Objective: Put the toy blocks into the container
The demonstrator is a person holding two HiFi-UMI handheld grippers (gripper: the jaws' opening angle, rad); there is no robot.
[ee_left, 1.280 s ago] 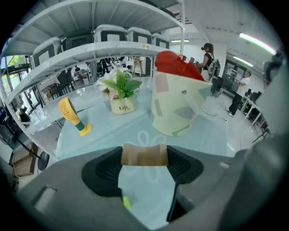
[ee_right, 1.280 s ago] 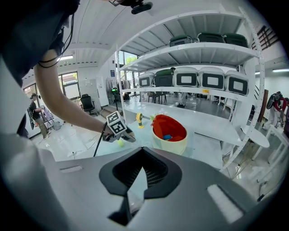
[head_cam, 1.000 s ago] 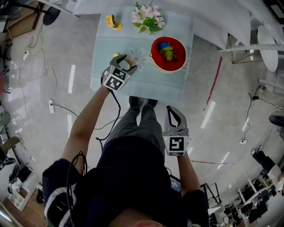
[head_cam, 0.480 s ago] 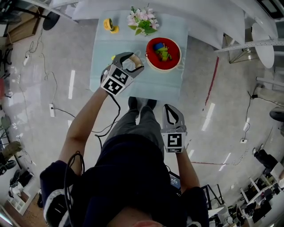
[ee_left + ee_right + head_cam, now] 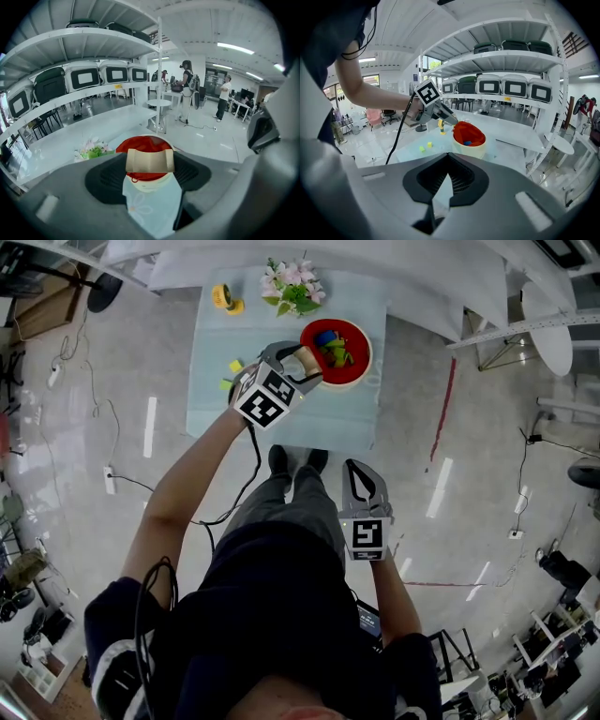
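Holding a tan arched block (image 5: 150,160) crosswise in the left gripper (image 5: 302,362), jaws standing fairly wide and pressing on its two ends, hovering at the near rim of the red container (image 5: 368,351), likely for dropping it in. Keeping the right gripper (image 5: 364,476) low by the leg, jaws together, gripping nothing. Leaving two small blocks (image 5: 234,367) waiting on the table (image 5: 211,409).

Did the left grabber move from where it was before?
Yes. The left gripper, its fingers holding a tan block, moved across the table toward the red bowl and is now right beside it.
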